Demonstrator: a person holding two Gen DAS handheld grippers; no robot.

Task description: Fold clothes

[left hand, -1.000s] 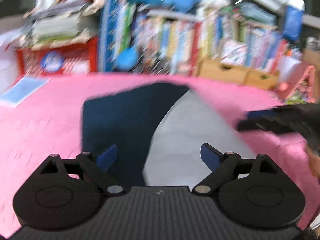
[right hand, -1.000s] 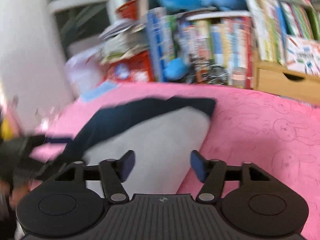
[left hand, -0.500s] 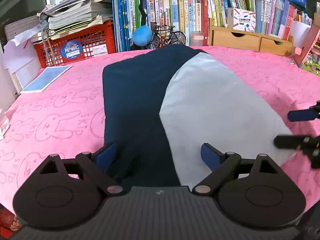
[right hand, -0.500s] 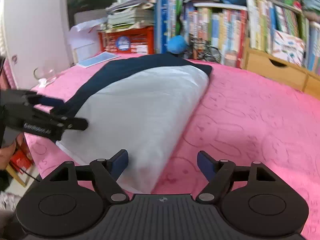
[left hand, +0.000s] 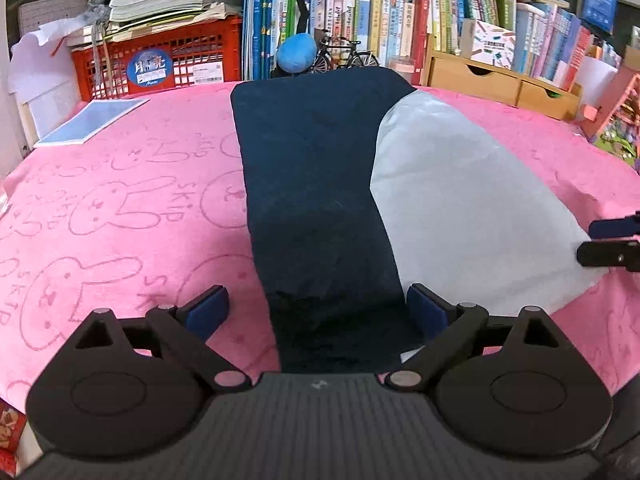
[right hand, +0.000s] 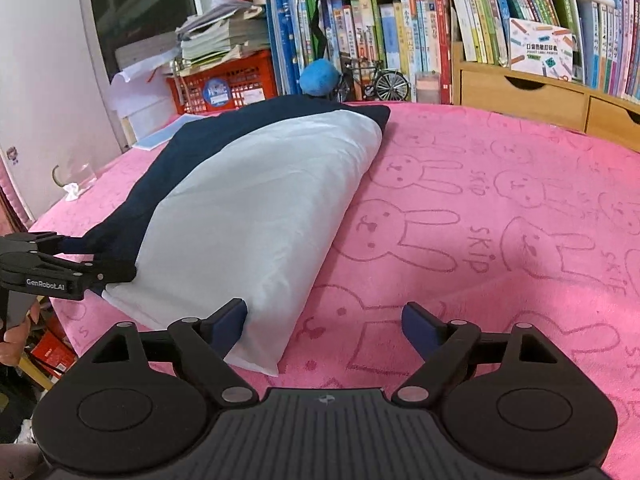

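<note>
Books fill the shelves (left hand: 400, 12) along the top of both frames, with a red crate (left hand: 160, 60) of papers at upper left, a blue plush ball (left hand: 295, 54) beside a toy bicycle (right hand: 376, 80), and wooden drawers (right hand: 532, 96) at upper right. The navy and white garment (left hand: 320, 200) lies folded on the pink rabbit-print cover (right hand: 500, 220), running up mid-frame. My left gripper (left hand: 318, 310) tilts down, jaws opening, astride the navy end (not pinching it). My right gripper (right hand: 323, 322) is likewise opening; its left pad (right hand: 228, 322) seems to sit against the white corner, hard to tell.
</note>
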